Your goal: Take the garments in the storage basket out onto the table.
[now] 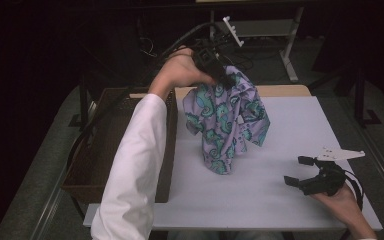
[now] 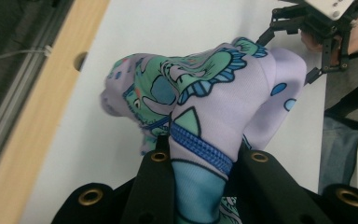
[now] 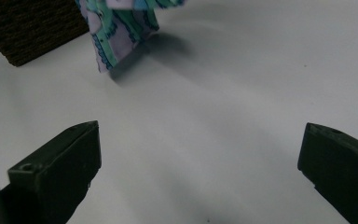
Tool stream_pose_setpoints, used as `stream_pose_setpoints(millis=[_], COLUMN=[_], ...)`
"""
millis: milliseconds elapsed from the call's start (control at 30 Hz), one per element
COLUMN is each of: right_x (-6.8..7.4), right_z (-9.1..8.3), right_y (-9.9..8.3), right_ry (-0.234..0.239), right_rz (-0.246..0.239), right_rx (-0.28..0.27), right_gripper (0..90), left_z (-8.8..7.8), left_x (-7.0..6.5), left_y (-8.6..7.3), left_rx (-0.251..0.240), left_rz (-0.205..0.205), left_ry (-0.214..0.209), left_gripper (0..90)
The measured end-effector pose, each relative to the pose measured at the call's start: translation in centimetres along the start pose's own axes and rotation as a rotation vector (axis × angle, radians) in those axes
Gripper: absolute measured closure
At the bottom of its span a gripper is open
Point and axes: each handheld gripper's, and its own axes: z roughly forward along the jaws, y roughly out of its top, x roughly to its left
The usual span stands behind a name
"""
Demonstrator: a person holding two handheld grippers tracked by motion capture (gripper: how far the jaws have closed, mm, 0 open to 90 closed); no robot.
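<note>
Left tool (image 1: 219, 75) is clamped on my patterned purple garment (image 1: 227, 120), pinching its blue-trimmed edge between both jaws. It hangs above the far middle of the white tabletop (image 1: 280, 135), its lowest fold about at the surface. Beside the left edge sits a brown woven basket (image 1: 100, 150). My right tool (image 1: 300, 171) rests near the right front corner, jaws apart, holding nothing.
</note>
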Motion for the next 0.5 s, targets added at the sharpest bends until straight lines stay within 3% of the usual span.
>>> stream_pose_setpoints(millis=[267, 500], right_x=[0.0, 0.0], right_z=[0.1, 0.1], right_y=[0.0, 0.0], right_ry=[0.001, 0.004], right_rz=[-0.002, 0.000], right_rx=[-0.005, 0.002], right_gripper=[0.0, 0.0], left_z=[3.4, 5.2], left_x=[1.2, 1.6], left_y=[-3.0, -4.8], left_rx=[-0.018, -0.031], left_rz=[-0.046, -0.077], left_ry=[-0.033, -0.048], left_gripper=[78.3, 78.1])
